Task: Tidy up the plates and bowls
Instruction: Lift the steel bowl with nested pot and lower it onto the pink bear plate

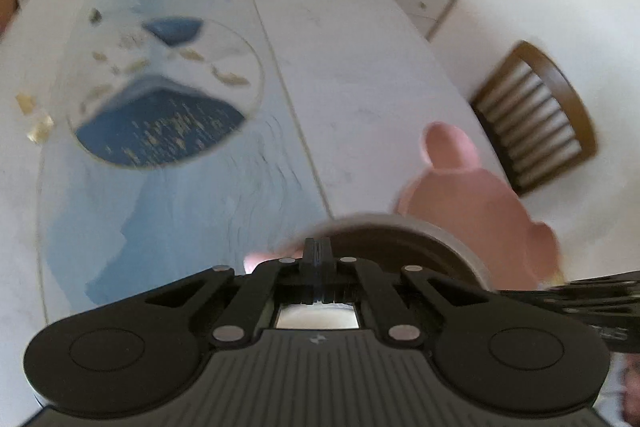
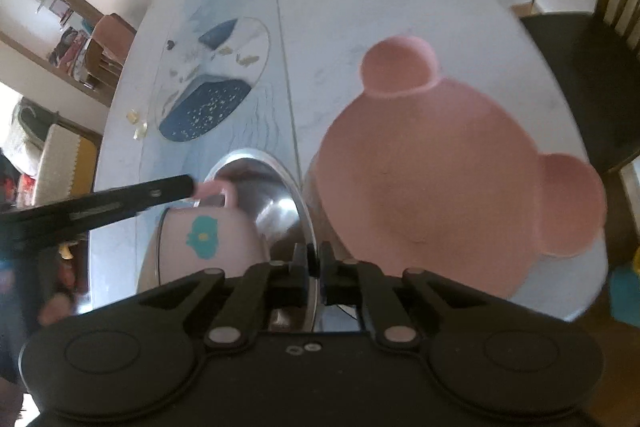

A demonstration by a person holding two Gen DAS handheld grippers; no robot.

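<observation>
Steel is gleaming in the right wrist view, where the right tool (image 2: 314, 259) is clenching the rim of a shiny metal bowl (image 2: 280, 195). Inside that bowl a pink mug (image 2: 208, 239) with a teal flower is lying, and the left tool (image 1: 317, 253) is pinching the mug's handle, fingers fully together. Just beside the bowl, a pink bear-shaped plate (image 2: 440, 183) is sitting on the pale worktop (image 1: 340, 47), near its edge. Farther off, a round glass plate (image 1: 168, 95) is resting on blue patterned mat.
</observation>
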